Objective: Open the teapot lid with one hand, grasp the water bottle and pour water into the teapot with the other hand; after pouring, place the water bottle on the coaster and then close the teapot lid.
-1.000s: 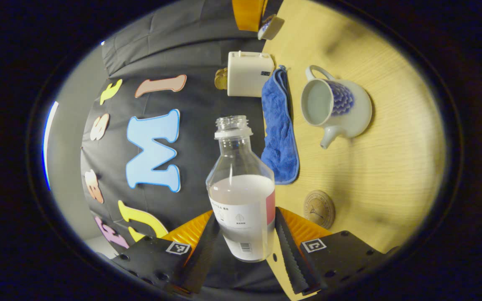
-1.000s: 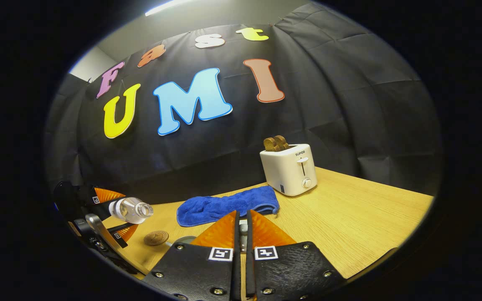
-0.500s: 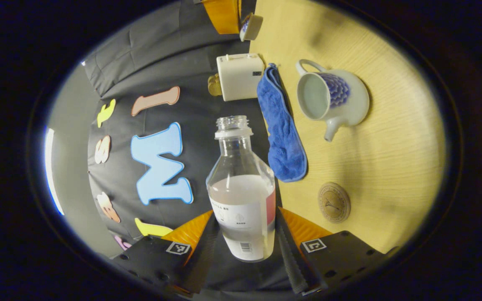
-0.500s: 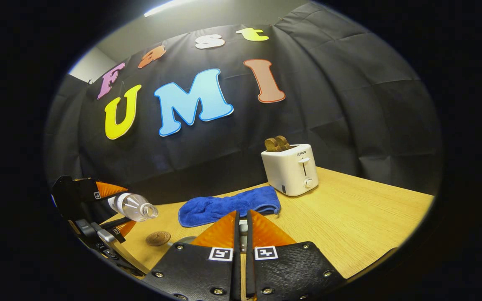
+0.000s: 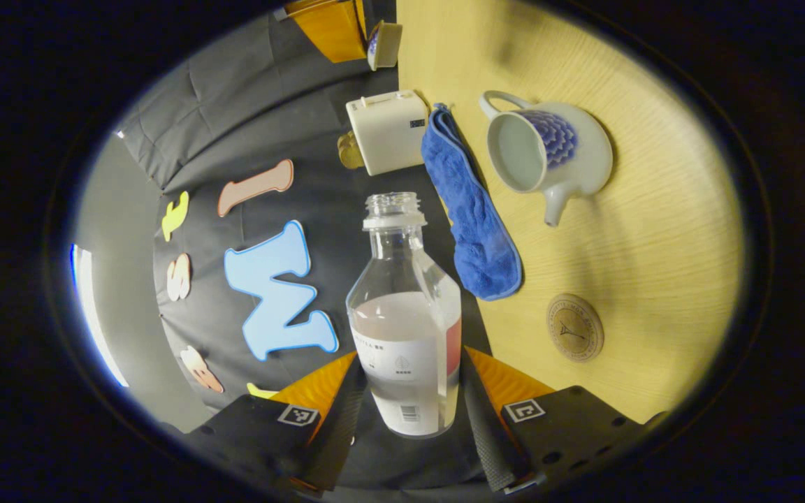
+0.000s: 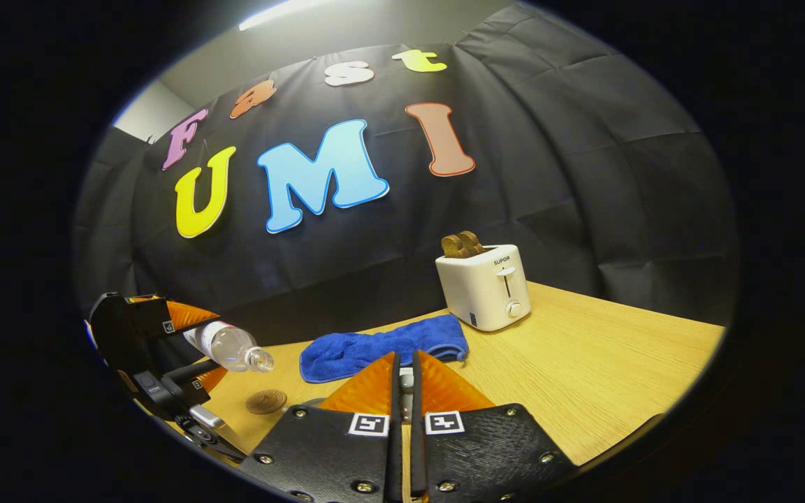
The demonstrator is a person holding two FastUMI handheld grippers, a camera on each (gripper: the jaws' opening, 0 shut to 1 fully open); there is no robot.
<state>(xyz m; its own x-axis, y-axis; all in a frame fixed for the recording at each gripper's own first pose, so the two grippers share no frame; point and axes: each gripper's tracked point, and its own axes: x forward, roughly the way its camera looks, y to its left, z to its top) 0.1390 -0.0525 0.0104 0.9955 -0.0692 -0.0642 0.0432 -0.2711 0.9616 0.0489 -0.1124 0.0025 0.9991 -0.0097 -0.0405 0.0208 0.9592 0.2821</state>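
Left tongs point(image 5: 413, 405): closed on the water bottle point(image 5: 406, 328), one finger pressing each side of its lower body at the label.
Left tongs pose: rolled sideways, so that in the left gripper view the surface point(image 5: 654, 230) stands as a vertical plane on the right; in the right gripper view they hang above the surface at the far left, carrying the bottle nearly level with its neck pointing toward the blue cloth point(image 6: 381, 346).
Water bottle: uncapped, roughly half full, lifted clear of the surface.
Right tongs point(image 6: 402, 391): fingers drawn almost together, with a small pale part gripped in the narrow slit between them; what it is cannot be told there. In the left gripper view they show at the top edge, holding the teapot lid point(image 5: 383, 44) in the air.
Teapot point(image 5: 549, 157): standing on the surface, mouth open, lid off, beside the blue cloth, spout toward the coaster point(image 5: 574, 327).
Coaster: flat on the surface, bare, apart from the teapot and near the end of the cloth.
Toaster point(image 6: 484, 286): at the back of the surface by the booth wall, with bread in its slots.
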